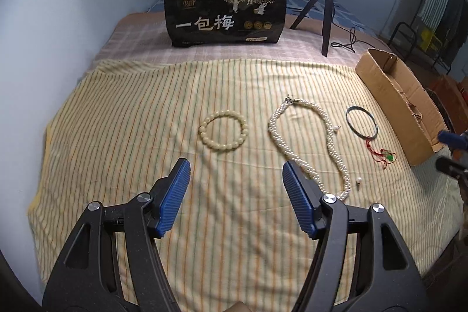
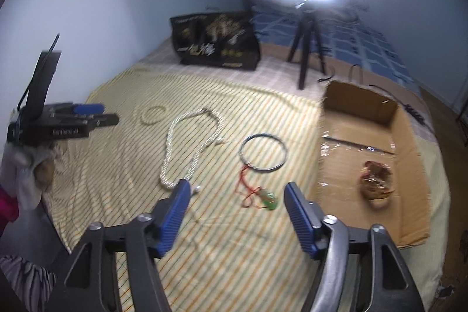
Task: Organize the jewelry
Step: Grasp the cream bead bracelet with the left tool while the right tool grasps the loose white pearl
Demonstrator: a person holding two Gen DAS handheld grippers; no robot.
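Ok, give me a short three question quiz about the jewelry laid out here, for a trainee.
1. True or false: the cream bead bracelet lies inside the cardboard box.
2. Which piece has a green pendant on red cord: A) the white twisted necklace B) the dark hoop C) the bracelet?
3. Fill in: both the left gripper and right gripper are ____ and hold nothing.

Key: 1 false; 2 B; 3 open.

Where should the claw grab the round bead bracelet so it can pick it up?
Probably best to pinch one side of the cream bead bracelet, coming straight down from above. It lies flat on the striped cloth as an open ring, so one finger can drop inside the hole and the other outside, squeezing the beads between them.
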